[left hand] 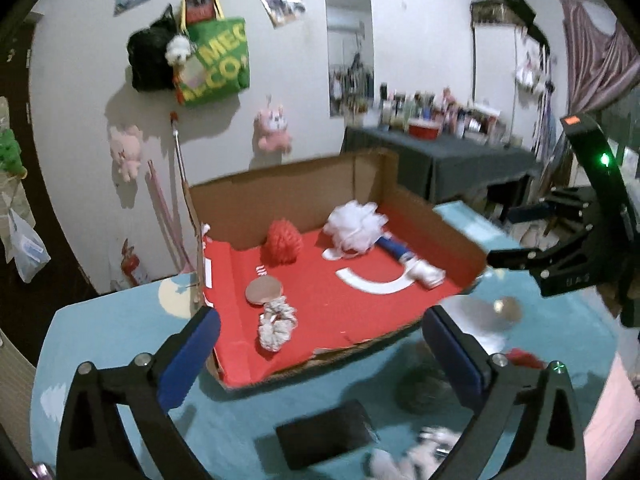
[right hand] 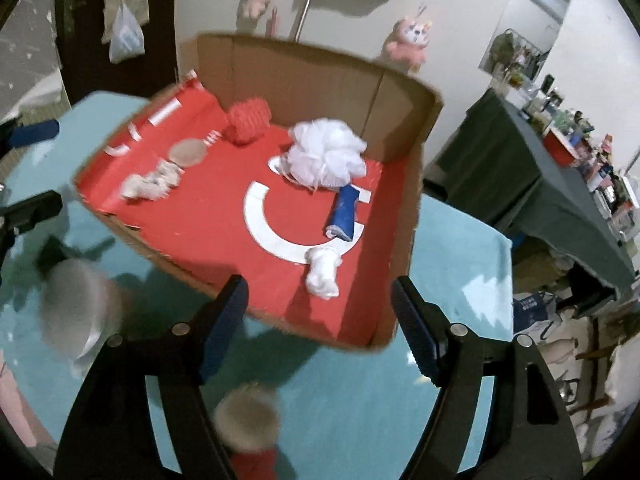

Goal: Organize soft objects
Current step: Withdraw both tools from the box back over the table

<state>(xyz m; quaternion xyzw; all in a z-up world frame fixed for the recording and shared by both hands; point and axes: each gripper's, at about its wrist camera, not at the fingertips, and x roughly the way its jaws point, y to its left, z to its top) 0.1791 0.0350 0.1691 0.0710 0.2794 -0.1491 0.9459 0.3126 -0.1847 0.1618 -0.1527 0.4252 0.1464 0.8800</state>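
Note:
A shallow cardboard box (left hand: 436,224) with a red floor sits on the teal-covered table (left hand: 120,320); it also shows in the right wrist view (right hand: 416,200). Inside lie a white mesh pouf (right hand: 326,152), a red pouf (right hand: 248,118), a blue-and-white rolled cloth (right hand: 344,214), a white sock ball (right hand: 322,272), a white scrunchie (left hand: 277,326) and a round tan pad (left hand: 263,290). My left gripper (left hand: 320,356) is open and empty before the box's front edge. My right gripper (right hand: 320,328) is open and empty at the box's near corner; it shows at the right of the left wrist view (left hand: 532,258).
On the table outside the box lie a blurred grey round object (right hand: 76,312), a tan and red soft toy (right hand: 248,424), a dark flat object (left hand: 324,438) and white fluffy items (left hand: 416,452). A cluttered dark table (left hand: 440,152) stands behind. Plush toys hang on the wall.

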